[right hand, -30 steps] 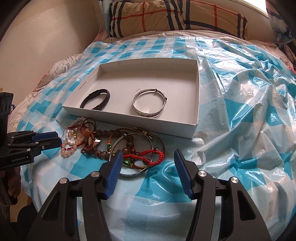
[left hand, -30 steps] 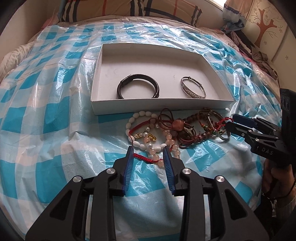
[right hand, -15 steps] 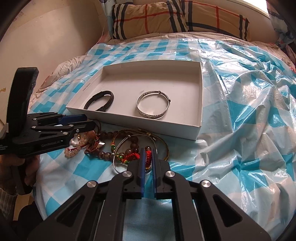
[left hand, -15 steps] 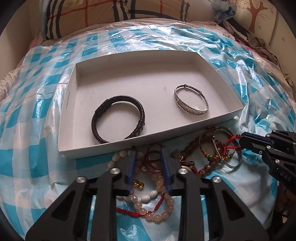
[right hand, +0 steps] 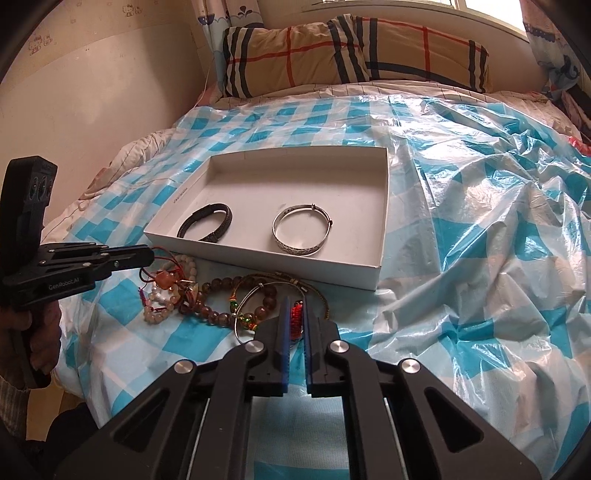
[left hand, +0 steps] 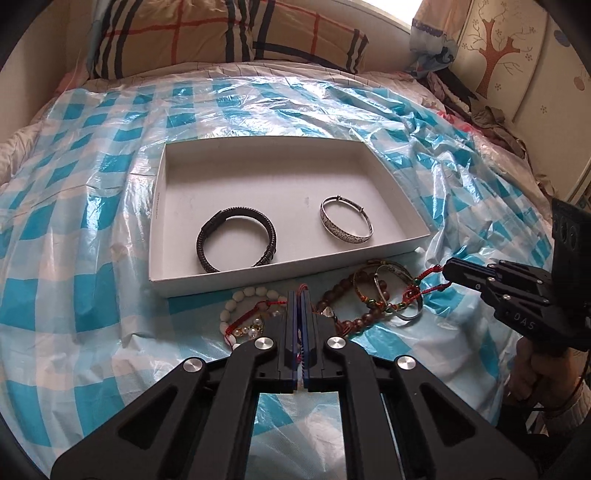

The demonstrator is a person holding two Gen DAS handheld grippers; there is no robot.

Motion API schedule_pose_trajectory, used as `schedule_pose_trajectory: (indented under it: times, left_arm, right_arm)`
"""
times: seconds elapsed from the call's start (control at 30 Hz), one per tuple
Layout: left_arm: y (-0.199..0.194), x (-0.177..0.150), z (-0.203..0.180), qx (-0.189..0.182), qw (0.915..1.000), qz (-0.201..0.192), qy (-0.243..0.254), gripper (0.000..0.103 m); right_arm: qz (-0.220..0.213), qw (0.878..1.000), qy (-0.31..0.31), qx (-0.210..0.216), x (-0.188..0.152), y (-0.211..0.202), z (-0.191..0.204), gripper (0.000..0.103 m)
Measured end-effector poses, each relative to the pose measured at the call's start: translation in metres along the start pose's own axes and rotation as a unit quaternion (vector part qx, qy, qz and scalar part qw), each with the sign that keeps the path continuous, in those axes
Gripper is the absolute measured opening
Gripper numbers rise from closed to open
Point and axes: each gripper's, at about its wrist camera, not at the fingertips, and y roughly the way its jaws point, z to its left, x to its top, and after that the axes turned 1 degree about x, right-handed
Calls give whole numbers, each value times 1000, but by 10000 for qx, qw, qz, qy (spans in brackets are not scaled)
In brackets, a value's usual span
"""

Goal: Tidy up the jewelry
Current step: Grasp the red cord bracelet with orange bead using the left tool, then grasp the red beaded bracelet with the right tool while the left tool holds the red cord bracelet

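Observation:
A white shallow box lies on the bed with a black braided bracelet and a silver bangle inside. A tangled pile of bead and cord bracelets lies in front of it. My left gripper is shut on a thin red-brown cord of the pile. My right gripper is shut on a red braided cord bracelet.
A blue-and-white checked plastic sheet covers the bed, crumpled on the right. A plaid pillow lies at the head. A wall runs along the left. Clothes lie at the far right.
Both grippers have closed: the left on a thin cord in the pile, the right on the red cord bracelet. Both have since pulled back and up a little from the pile.

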Motion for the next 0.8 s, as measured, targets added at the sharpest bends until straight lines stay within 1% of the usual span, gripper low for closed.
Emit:
schedule_pose_trajectory:
  times: [0.13,0.37,0.67,0.8]
  left_arm:
    - [-27,1,1,-161,9995,-193,-164,2]
    - [-60,1,-6,-210,9988,-411,-181,2]
    - [-84,4,-13,-236,9979,-575,-170,2]
    - [-92,1,-20,-213,9977,-636,-136,2]
  right_arm:
    - [-106,9999,-7,22,2,-13,4,7]
    - [-311,9995,-27,58,6,-35,13,7]
    - [-526,9986,-36,65,9,-61,19,7]
    - [-557,9984,-59,31,8,-69,22,7]
